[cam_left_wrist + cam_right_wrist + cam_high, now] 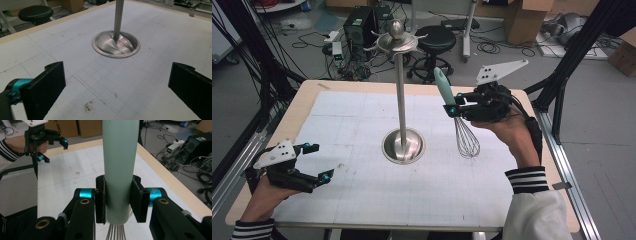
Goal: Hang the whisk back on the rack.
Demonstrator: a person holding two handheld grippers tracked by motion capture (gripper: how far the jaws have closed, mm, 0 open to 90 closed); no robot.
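Right tongs (455, 103) clamp whisk (458, 119) by its handle, axis near-vertical, wires down, right of hook stand (401, 90); left tongs (313, 162) wide open, empty, over counter (307, 100).

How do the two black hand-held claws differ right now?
The left gripper has its jaws wide apart and holds nothing; the right gripper is clamped on the pale green handle of a wire whisk. The left one sits low near the white gridded table mat; the right one is raised, with the whisk's wire head hanging down beside the tall steel stand. Both are black with teal accents and a grey plate.
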